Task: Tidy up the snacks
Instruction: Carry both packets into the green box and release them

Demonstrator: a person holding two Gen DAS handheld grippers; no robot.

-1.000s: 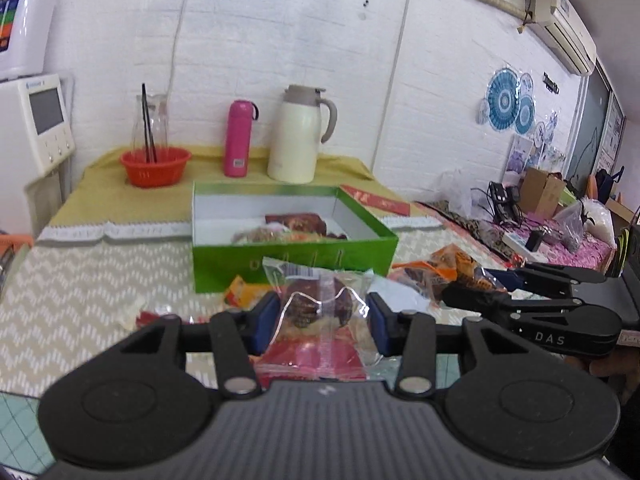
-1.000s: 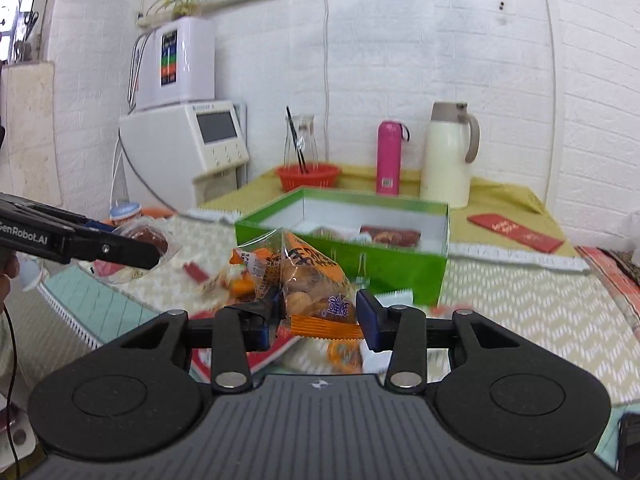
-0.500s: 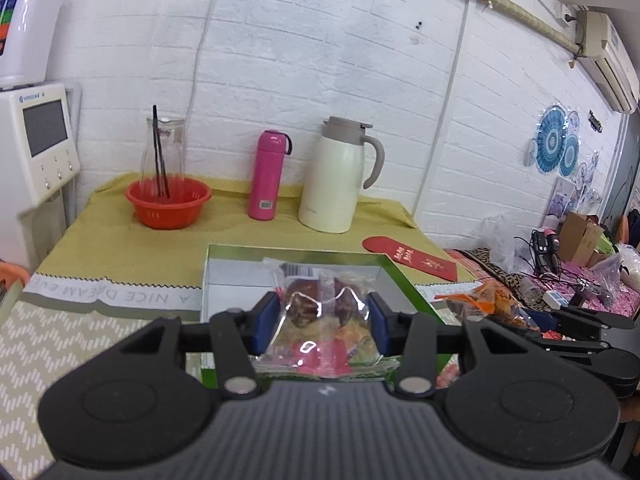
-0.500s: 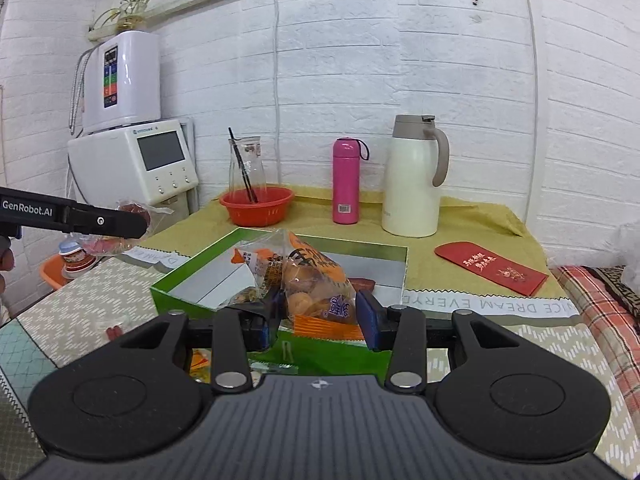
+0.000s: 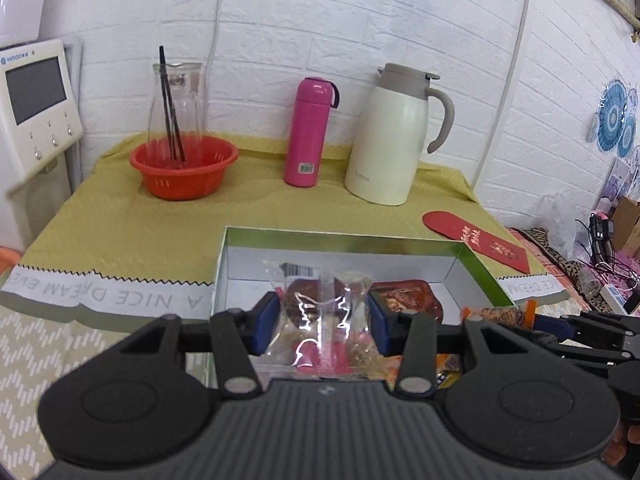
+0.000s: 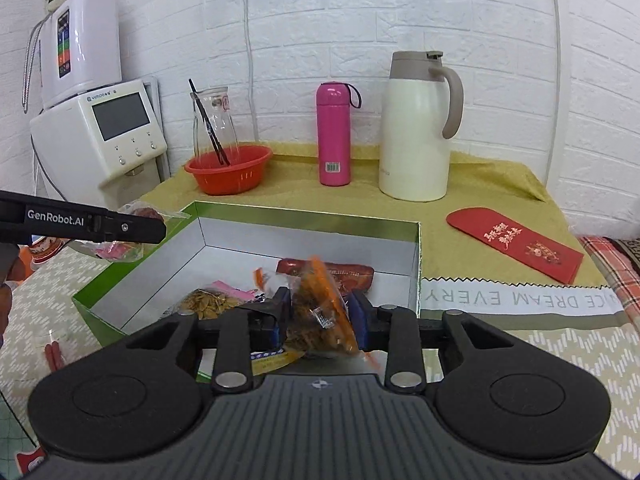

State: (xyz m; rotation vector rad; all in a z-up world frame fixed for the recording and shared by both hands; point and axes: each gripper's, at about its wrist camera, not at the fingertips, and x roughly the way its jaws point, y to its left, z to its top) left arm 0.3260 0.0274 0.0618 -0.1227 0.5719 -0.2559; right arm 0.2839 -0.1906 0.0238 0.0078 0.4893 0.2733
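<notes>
Left wrist view, green box [image 5: 486,276]: open at 12 o'clock, receiving snacks.
Left gripper [image 5: 323,320]: clamped on clear snack bag [image 5: 320,312], above box for dropping.
Right gripper [image 6: 320,316]: clamped on orange snack bag [image 6: 320,312], over box's near edge.

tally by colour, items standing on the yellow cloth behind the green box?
Red: 2, the basket and the envelope
Pink: 1, the bottle
Cream: 1, the jug
Clear: 1, the glass carafe, standing in the basket
Total: 5
</notes>
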